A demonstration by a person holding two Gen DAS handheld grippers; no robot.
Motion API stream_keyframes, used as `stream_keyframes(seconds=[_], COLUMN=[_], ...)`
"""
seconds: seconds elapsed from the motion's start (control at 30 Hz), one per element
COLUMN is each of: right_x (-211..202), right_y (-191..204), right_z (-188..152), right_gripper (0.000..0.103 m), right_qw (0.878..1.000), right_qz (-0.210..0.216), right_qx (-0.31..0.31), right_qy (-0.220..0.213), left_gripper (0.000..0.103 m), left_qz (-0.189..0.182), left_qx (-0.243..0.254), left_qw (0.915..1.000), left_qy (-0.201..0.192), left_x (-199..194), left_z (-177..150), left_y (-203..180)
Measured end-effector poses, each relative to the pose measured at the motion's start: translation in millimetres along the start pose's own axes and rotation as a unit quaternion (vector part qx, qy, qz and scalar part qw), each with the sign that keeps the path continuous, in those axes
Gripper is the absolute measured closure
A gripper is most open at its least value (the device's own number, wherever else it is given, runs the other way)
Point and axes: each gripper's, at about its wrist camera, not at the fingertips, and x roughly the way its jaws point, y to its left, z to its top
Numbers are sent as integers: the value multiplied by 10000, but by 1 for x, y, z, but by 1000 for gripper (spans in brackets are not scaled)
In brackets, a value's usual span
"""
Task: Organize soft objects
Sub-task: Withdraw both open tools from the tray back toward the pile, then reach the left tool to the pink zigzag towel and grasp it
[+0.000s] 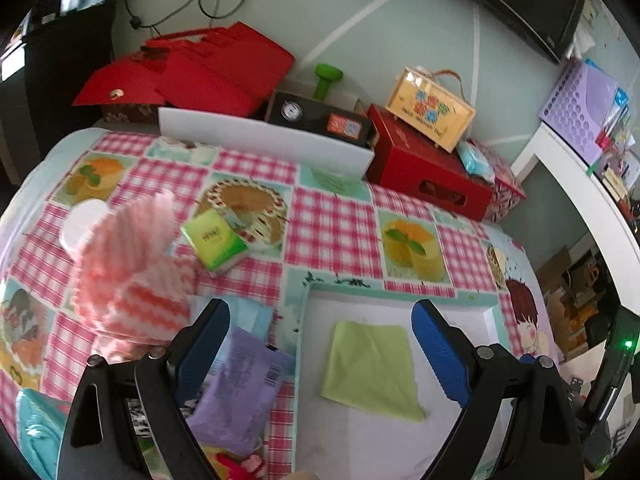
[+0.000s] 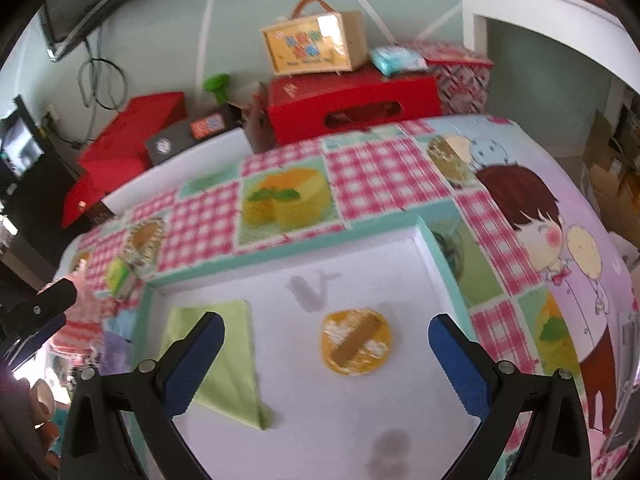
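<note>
1. The table [image 1: 336, 216] has a pink checked cloth with cake pictures on it.
2. A white tray [image 2: 400, 248] with a teal rim sits on the table.
3. A green cloth [image 1: 370, 364] lies flat in the tray, on its left side.
4. A round orange pad [image 2: 355, 342] lies in the tray too, to the right of the green cloth and apart from it.
5. The left gripper [image 1: 320, 344] is wide apart and holds nothing. It hangs over the tray's left edge.
6. The right gripper [image 2: 326, 360] is wide apart too, and holds nothing. It hangs over the tray.
7. A purple pack [image 1: 240, 392] lies on the table just left of the tray, partly under the left gripper.
8. A pink striped cloth [image 1: 132, 272] sits in a heap farther left.
9. A green box [image 1: 214, 242] lies on the table near the pink cloth.
10. Red boxes [image 1: 428, 168] stand at the back by the wall.
</note>
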Motion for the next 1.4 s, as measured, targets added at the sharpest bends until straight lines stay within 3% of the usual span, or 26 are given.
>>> stream_keyframes(seconds=[0.2,0.63,0.77,0.9,1.07,1.4], right_x=[-3,13,16,17,18,21], right_y=[22,80,105,128,160,197], right_z=[-1,-23,-33,-40,-54,-73], right_gripper=[0,0,0,0,0,0], right_qw=[9988,9951,9921,9882,9798,9630], right_qz=[486,594,659,836,1018,1461], right_qx=[-3,-704,-987,-1226,-1670,-2210], right_qy=[1,366,401,381,407,487], left_gripper=[10,10,10,10,10,10], left_qz=[110,720,911,876,918,583], left_qx=[-129,-816,-913,-937,-656,-597], left_qw=[9995,9924,9907,9914,9936,9960], left_qy=[-249,-570,-445,-246,61,313], left_x=[-25,-78,-85,-87,-83,-70], left_z=[10,17,11,2,-2,0], left_y=[23,112,140,157,166,166])
